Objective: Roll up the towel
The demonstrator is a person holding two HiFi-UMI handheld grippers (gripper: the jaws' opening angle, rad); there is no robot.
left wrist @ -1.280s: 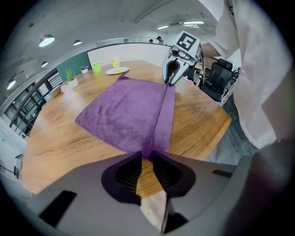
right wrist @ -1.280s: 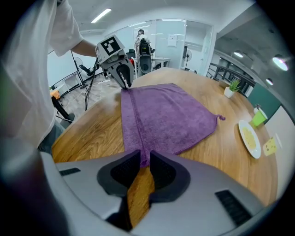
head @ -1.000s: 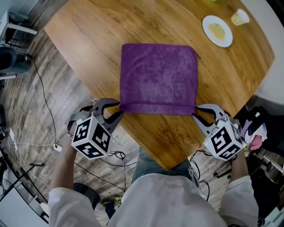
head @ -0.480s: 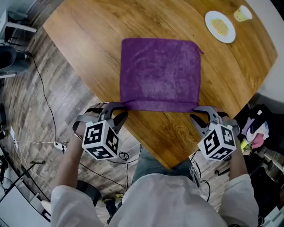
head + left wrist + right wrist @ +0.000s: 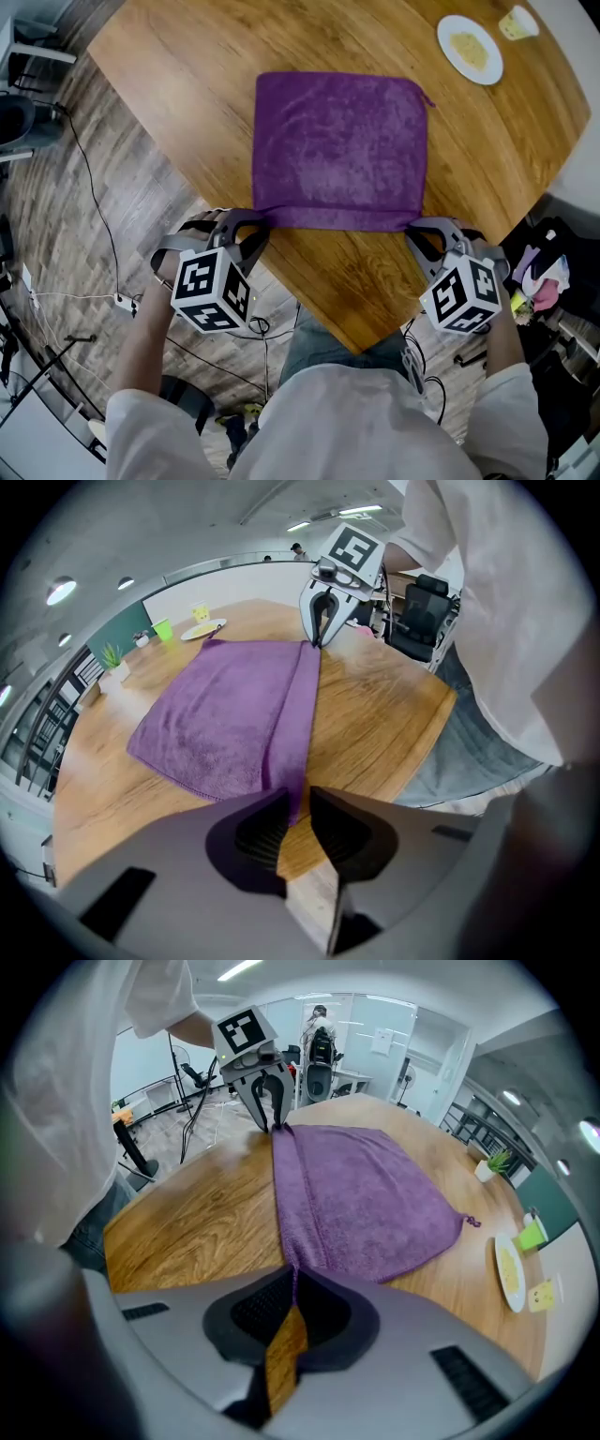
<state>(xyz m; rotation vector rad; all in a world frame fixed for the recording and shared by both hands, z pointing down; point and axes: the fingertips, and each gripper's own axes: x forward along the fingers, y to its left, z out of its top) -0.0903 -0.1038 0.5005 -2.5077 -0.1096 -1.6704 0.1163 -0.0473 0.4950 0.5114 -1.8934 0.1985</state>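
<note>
A purple towel (image 5: 339,141) lies flat on the wooden table (image 5: 187,94), with a narrow strip folded over along its near edge. My left gripper (image 5: 261,225) sits at the near-left corner. Its jaws have just been closing and now pinch that corner (image 5: 298,803). My right gripper (image 5: 413,227) sits at the near-right corner. Its jaws have just closed tight on that corner (image 5: 292,1279). Each gripper view looks along the folded edge of the towel (image 5: 225,714) (image 5: 366,1194) to the other gripper at its far end.
A white plate (image 5: 469,49) with yellow food and a small yellow item (image 5: 518,23) sit at the table's far right. A green cup (image 5: 164,630) stands beside the plate. The table's edge runs just below both grippers. Cables lie on the floor at the left.
Both grippers have sunk a little onto the towel's near corners. Their jaws have narrowed from a loose straddle to a pinch. The towel has stayed in place.
</note>
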